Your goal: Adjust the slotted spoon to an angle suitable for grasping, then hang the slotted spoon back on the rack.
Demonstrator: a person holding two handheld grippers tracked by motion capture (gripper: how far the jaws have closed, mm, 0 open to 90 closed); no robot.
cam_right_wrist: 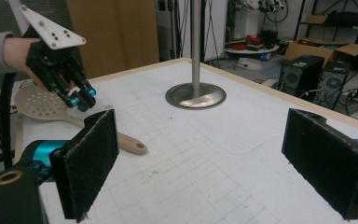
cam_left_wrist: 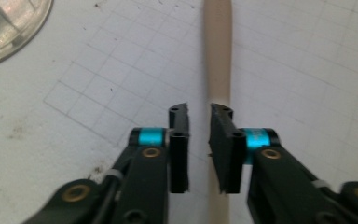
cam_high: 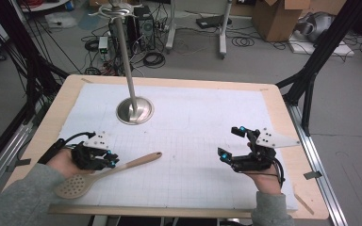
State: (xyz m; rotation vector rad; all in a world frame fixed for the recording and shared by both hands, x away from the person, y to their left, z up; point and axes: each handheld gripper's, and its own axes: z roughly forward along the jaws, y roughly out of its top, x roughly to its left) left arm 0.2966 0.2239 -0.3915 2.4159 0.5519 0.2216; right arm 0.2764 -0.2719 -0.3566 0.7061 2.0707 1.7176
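Observation:
A wooden slotted spoon [cam_high: 127, 164] lies flat on the white grid mat [cam_high: 193, 132], head toward the near left, handle pointing right. My left gripper [cam_high: 112, 162] hovers over the handle near the head. In the left gripper view its jaws stand a narrow gap apart [cam_left_wrist: 199, 109], with bare mat between them. The handle [cam_left_wrist: 218, 51] runs under the right-hand jaw. My right gripper [cam_high: 230, 142] is held at the near right, jaws spread wide [cam_right_wrist: 203, 121] with nothing between them. Its view also shows the left gripper [cam_right_wrist: 81, 100] above the spoon [cam_right_wrist: 39, 103].
A metal stand with a round base [cam_high: 135, 110] and a tall pole rises at the back left of the mat; the base also appears in both gripper views [cam_right_wrist: 196, 95] [cam_left_wrist: 9, 23]. The wooden table rim [cam_high: 283, 113] frames the mat. Cables and boxes lie on the floor beyond.

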